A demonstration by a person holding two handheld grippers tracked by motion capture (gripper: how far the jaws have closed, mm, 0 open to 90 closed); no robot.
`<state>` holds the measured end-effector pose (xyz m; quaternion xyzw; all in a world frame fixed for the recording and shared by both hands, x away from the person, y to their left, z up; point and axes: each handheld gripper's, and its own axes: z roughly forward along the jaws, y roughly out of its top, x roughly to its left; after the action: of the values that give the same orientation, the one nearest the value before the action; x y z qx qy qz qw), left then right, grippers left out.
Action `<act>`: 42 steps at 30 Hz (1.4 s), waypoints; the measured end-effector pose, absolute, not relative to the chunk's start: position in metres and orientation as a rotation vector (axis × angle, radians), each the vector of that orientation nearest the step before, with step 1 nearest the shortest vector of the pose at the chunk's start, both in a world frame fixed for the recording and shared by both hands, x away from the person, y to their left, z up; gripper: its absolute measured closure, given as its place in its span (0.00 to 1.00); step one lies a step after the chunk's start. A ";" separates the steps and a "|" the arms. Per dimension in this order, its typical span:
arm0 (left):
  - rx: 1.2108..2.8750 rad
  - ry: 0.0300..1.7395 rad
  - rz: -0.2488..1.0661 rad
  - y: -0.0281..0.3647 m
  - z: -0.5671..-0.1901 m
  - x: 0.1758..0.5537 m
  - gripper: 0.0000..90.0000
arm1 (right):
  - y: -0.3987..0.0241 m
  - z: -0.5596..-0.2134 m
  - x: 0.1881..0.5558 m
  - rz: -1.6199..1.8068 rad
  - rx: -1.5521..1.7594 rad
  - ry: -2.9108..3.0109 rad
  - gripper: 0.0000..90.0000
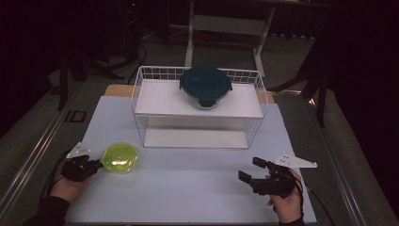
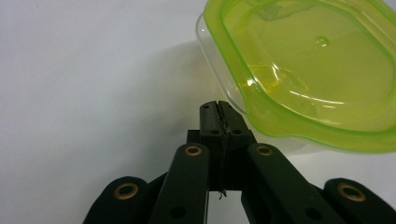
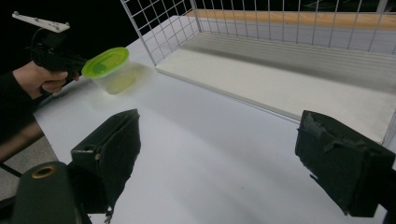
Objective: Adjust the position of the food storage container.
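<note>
Seemingly, the left gripper (image 2: 219, 109) was fully closed, holding nothing, tips just beside the green-lidded container (image 2: 308, 70); reopening around its rim looked next.

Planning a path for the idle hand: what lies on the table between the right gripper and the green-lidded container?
Nothing: in the right gripper view only bare table stretches from the right gripper to the green-lidded container; the high view agrees.
</note>
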<state>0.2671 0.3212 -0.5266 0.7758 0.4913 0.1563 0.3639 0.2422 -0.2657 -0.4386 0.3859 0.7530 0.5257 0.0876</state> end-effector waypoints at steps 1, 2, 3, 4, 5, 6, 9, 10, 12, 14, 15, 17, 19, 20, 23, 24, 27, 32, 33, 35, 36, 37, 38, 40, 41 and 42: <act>1.991 1.260 0.394 0.321 -0.527 0.267 0.99 | -0.266 -0.439 0.242 1.564 1.154 2.242 0.15; 1.999 1.258 0.388 0.320 -0.528 0.268 0.99 | -0.267 -0.439 0.242 1.563 1.153 2.240 0.15; 2.005 1.252 0.388 0.319 -0.528 0.267 0.99 | -0.267 -0.439 0.242 1.565 1.158 2.240 0.15; 2.003 1.244 0.374 0.318 -0.529 0.267 0.99 | -0.267 -0.439 0.243 1.567 1.158 2.240 0.15; 2.003 1.241 0.377 0.316 -0.529 0.267 0.99 | -0.267 -0.439 0.243 1.566 1.159 2.238 0.15; 2.006 1.237 0.377 0.315 -0.529 0.267 0.99 | -0.267 -0.439 0.243 1.566 1.159 2.239 0.15; 2.006 1.218 0.350 0.312 -0.529 0.267 0.99 | -0.267 -0.439 0.242 1.562 1.157 2.242 0.15; 2.005 1.211 0.344 0.311 -0.530 0.267 0.99 | -0.267 -0.439 0.242 1.562 1.157 2.242 0.15; 2.004 1.207 0.345 0.307 -0.530 0.268 0.99 | -0.267 -0.439 0.242 1.564 1.158 2.240 0.15; 2.003 1.194 0.341 0.304 -0.530 0.269 0.99 | -0.267 -0.439 0.242 1.565 1.159 2.239 0.15; 2.011 1.190 0.335 0.302 -0.530 0.270 0.99 | -0.267 -0.439 0.242 1.565 1.160 2.240 0.15; 2.017 1.179 0.334 0.298 -0.529 0.271 0.99 | -0.267 -0.439 0.242 1.564 1.159 2.240 0.15; 2.024 1.168 0.331 0.293 -0.529 0.271 0.99 | -0.267 -0.439 0.242 1.565 1.158 2.239 0.15; 2.025 1.160 0.323 0.291 -0.529 0.272 0.99 | -0.267 -0.439 0.242 1.564 1.158 2.239 0.15; 2.034 1.142 0.312 0.284 -0.529 0.273 0.99 | -0.267 -0.439 0.242 1.565 1.159 2.239 0.15; 2.040 1.137 0.315 0.282 -0.529 0.273 0.99 | -0.267 -0.439 0.242 1.562 1.160 2.240 0.15; 2.037 1.125 0.307 0.275 -0.528 0.275 0.99 | -0.267 -0.440 0.242 1.563 1.161 2.242 0.15; 2.045 1.099 0.294 0.265 -0.526 0.278 0.99 | -0.267 -0.439 0.242 1.566 1.163 2.241 0.15; 2.047 1.096 0.286 0.263 -0.526 0.279 0.99 | -0.267 -0.439 0.242 1.567 1.162 2.241 0.15; 2.053 1.091 0.288 0.258 -0.527 0.280 0.99 | -0.267 -0.439 0.242 1.569 1.163 2.239 0.15; 2.057 1.082 0.286 0.256 -0.527 0.281 0.99 | -0.267 -0.439 0.242 1.566 1.162 2.240 0.15; 2.058 1.086 0.289 0.254 -0.526 0.282 0.99 | -0.267 -0.439 0.242 1.565 1.163 2.240 0.15; 2.062 1.078 0.282 0.252 -0.526 0.283 0.99 | -0.267 -0.439 0.242 1.567 1.163 2.240 0.15; 2.060 1.079 0.274 0.248 -0.526 0.283 0.99 | -0.268 -0.438 0.241 1.568 1.161 2.237 0.15; 2.061 1.077 0.269 0.247 -0.526 0.284 0.99 | -0.268 -0.438 0.241 1.570 1.162 2.237 0.15; 2.066 1.073 0.273 0.246 -0.526 0.285 0.99 | -0.268 -0.438 0.242 1.571 1.163 2.236 0.15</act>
<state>0.2847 0.2460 -0.5262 0.8123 0.4218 0.1073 0.3882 0.2415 -0.2684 -0.4385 0.3902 0.7501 0.5270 0.0856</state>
